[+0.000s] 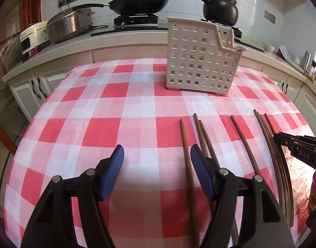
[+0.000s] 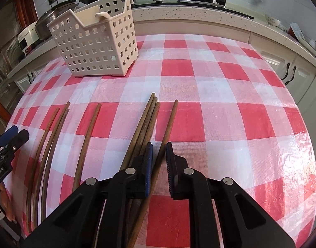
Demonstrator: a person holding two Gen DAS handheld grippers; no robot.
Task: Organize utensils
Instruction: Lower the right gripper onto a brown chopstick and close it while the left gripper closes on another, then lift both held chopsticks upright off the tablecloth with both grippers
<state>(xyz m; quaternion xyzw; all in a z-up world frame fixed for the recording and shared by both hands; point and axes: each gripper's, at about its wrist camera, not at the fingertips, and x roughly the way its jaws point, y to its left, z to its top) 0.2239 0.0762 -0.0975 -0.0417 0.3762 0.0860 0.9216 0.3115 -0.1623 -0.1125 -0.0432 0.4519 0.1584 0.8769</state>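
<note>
The right claw sits low over the checked cloth, its blue pads nearly pressed together around a single brown chopstick — the stick runs up between the jaws, though whether both pads actually press on it I cannot tell. Just left of it lies a bundle of three chopsticks, touching one another, one jaw partly over them. The left claw is spread wide with only cloth between its pads; one lone chopstick lies just inside its right pad, and a crossed pair just beyond. Another single stick lies between these and the bundle. Farther back on the table stands the cream perforated utensil basket — upright, well apart from every chopstick.
</note>
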